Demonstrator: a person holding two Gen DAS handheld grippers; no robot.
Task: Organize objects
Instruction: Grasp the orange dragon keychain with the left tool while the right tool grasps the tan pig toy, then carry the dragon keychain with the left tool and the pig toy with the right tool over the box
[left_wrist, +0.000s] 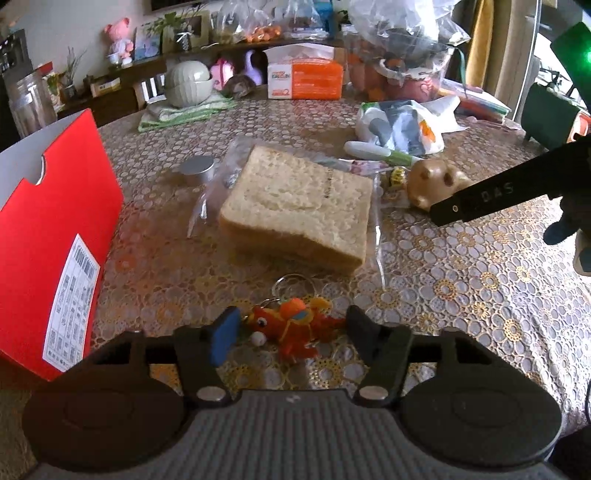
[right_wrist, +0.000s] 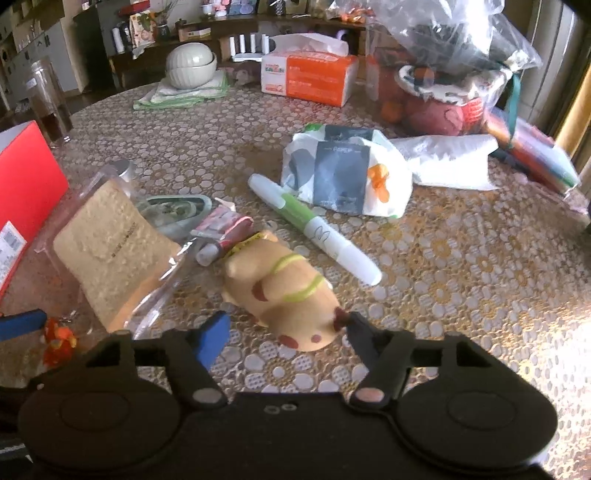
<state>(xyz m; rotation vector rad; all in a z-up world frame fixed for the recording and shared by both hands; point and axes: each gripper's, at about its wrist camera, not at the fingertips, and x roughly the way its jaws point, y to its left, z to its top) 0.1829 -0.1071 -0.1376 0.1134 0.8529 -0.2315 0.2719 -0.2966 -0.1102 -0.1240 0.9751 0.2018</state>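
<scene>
Straddling an orange plush keychain (left_wrist: 291, 325) on the lace tablecloth (left_wrist: 461, 266), the left gripper (left_wrist: 291, 332) has its fingers apart. The right gripper (right_wrist: 284, 332), fingers apart too, brackets a tan toy animal (right_wrist: 284, 295). Farther off lies bagged bread (left_wrist: 299, 206), a red box (left_wrist: 55, 240) at left.

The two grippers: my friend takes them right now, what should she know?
Left gripper: open, jaws either side of the orange plush keyring, not gripping.
Right gripper: open around the tan toy pig with green stripes; one finger touches it.
Bagged sliced bread, the green-and-white marker and the red cardboard box lie on the lace-covered table.
Nothing looks sorted yet; all is left.
</scene>
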